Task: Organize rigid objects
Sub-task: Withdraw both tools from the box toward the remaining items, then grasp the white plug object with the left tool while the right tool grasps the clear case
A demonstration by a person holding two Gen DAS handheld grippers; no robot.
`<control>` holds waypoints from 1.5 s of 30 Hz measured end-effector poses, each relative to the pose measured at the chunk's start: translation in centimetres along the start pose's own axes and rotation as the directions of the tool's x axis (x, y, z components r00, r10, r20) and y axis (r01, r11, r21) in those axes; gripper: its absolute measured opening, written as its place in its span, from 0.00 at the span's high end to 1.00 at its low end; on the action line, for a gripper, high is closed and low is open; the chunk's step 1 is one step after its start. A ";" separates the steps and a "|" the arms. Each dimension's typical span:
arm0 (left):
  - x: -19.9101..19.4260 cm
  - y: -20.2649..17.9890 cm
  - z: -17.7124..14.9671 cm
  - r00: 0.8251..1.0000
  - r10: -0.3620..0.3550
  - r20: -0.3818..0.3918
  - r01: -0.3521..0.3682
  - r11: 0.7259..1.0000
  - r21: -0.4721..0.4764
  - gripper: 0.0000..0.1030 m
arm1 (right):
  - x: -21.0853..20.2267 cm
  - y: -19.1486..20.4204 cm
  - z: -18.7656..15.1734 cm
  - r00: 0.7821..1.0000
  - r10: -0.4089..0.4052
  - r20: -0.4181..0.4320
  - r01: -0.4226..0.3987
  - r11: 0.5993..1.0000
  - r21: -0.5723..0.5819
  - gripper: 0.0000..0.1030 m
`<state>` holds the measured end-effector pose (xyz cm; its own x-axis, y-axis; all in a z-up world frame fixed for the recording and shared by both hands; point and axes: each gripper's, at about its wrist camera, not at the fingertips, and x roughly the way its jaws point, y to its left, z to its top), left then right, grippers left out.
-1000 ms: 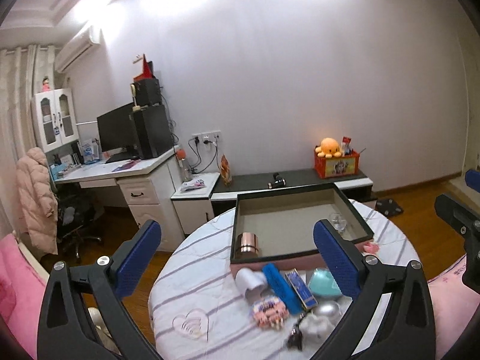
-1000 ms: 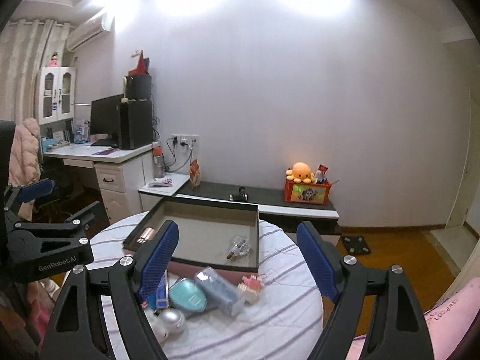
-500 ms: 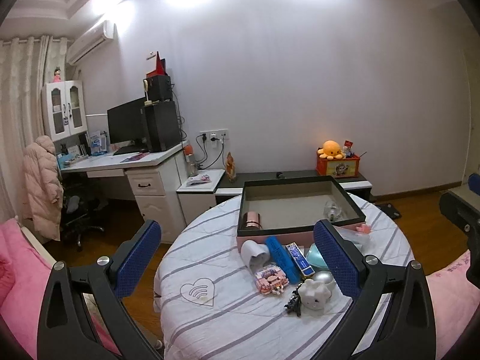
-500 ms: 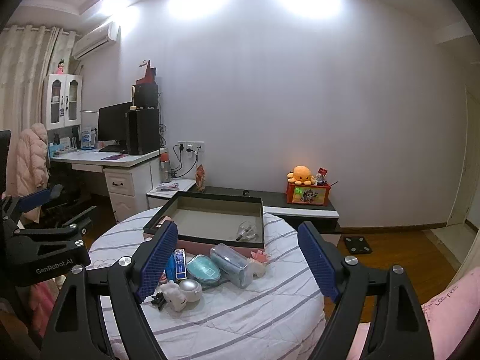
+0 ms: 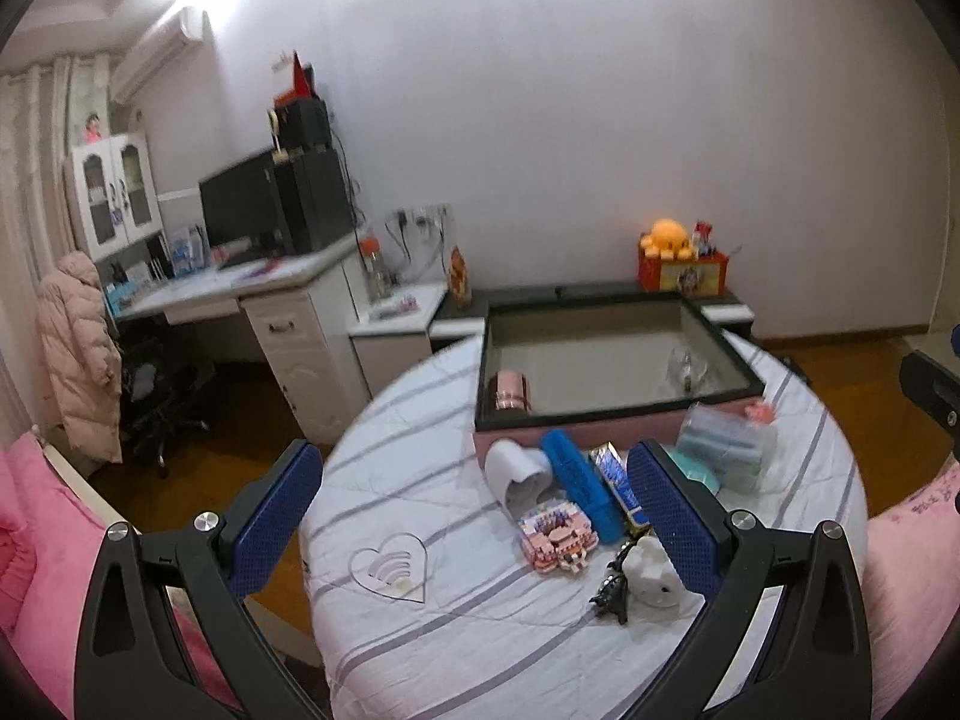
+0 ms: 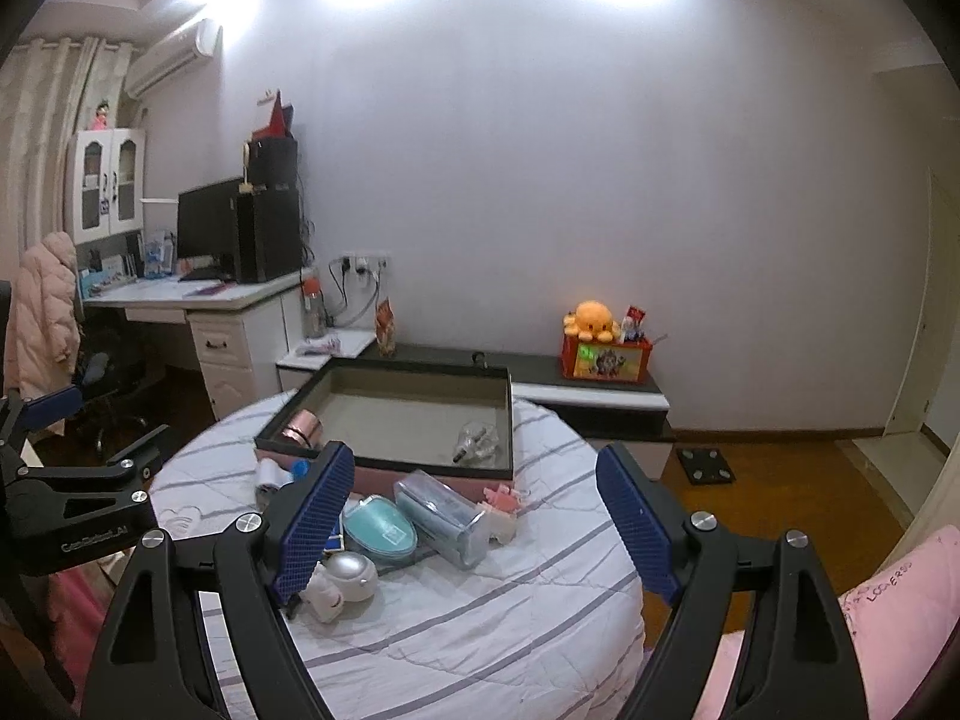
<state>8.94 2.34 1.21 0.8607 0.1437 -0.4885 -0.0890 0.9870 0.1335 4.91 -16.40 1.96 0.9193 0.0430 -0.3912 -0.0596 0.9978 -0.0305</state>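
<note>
Hanging wide open and empty, the left gripper point(image 5: 480, 516) is nearer than the empty, wide-open right gripper point(image 6: 474, 516) to the blue case point(image 5: 581, 487), which lies just ahead, pointing near to far, beside the box point(image 5: 606, 414).

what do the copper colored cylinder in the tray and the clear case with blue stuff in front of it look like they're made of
The copper-coloured cylinder looks like polished metal or metallised plastic: glossy, with bright banded reflections. The clear rounded case looks like see-through plastic, with blue contents visible through its shiny wall. Blur leaves both uncertain.
</note>
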 end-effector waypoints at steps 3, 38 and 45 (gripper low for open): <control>3.1 -0.3 -0.2 0.998 0.007 -0.064 -0.007 1.000 0.011 0.00 | 2.7 -0.1 -0.3 0.998 -0.010 -0.061 0.010 1.000 -0.004 0.18; 20.8 -1.3 -4.1 0.887 -0.185 -0.423 0.174 0.983 -0.065 0.46 | 19.5 0.2 -5.1 0.866 0.230 -0.445 -0.231 0.972 0.052 0.53; 20.6 -0.2 -4.1 0.885 -0.189 -0.425 0.168 0.982 -0.086 0.45 | 21.1 0.0 -5.5 0.836 0.296 -0.462 -0.270 0.955 0.123 0.52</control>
<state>24.65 5.44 -12.42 0.5660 -0.0287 -0.8239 0.0145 0.9996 -0.0248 22.18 -15.73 -11.40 0.5708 0.3075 -0.7613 -0.2579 0.9474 0.1893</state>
